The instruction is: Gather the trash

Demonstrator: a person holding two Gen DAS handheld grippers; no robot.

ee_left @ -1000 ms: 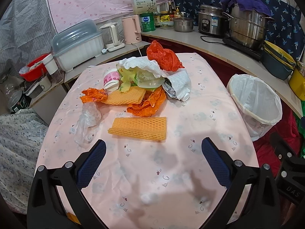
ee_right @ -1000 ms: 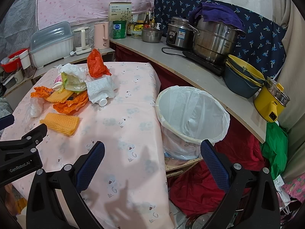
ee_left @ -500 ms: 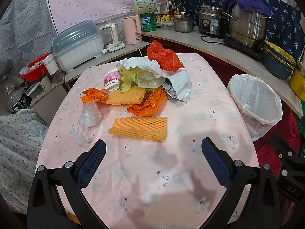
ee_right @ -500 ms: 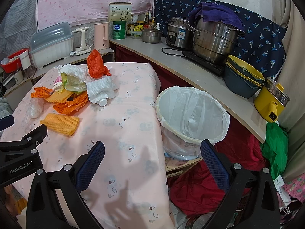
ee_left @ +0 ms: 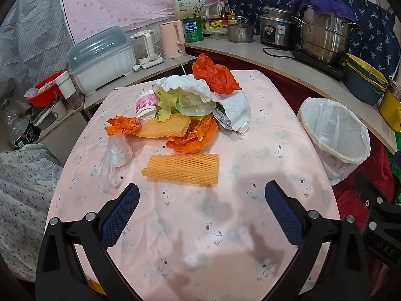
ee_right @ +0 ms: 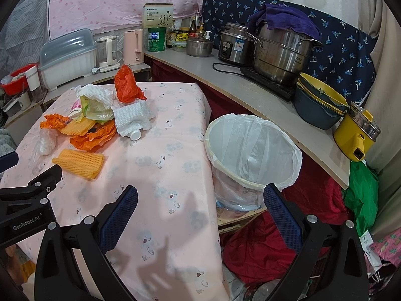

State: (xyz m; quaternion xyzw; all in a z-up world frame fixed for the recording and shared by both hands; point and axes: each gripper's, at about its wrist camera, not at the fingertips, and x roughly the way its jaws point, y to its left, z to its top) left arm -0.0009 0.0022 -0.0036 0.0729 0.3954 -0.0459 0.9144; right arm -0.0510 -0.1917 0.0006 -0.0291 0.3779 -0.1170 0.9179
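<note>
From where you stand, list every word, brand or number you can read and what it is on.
"GenRobot.AI": on the left tool, its black body seen from the right wrist view.
"UAS": partial lettering on the right tool's body, seen from the left wrist view.
"ASD": on the large steel pot.
Too small or blurred to read: the print on the cardboard box, green can, rice cooker sticker, sauce bottles.
</note>
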